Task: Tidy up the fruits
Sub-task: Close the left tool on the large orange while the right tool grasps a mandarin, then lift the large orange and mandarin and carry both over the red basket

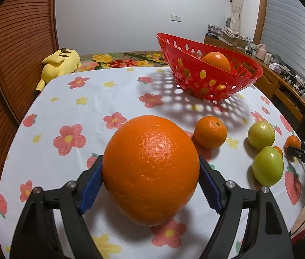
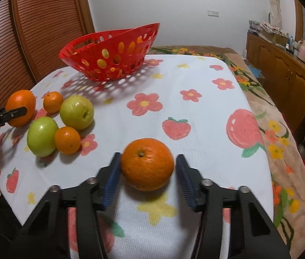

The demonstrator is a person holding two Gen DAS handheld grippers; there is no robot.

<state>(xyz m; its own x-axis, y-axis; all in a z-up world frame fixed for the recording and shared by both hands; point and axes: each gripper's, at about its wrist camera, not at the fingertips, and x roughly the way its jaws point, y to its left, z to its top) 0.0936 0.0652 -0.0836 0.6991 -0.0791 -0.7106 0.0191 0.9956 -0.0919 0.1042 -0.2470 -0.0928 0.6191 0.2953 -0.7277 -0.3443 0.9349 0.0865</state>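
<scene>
Left gripper wide, pads touching big orange on bench. Right gripper straddles small orange, right-side gap visible; basket beyond.

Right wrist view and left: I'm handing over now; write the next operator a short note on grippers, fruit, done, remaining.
Left gripper: jaws flank the big round orange on the floral cloth; grip unclear.
Right gripper: open around a medium orange, pads not touching.
Done: one orange in the red perforated plastic basket.
Remaining: those two oranges, two green apples, two small tangerines.
</scene>
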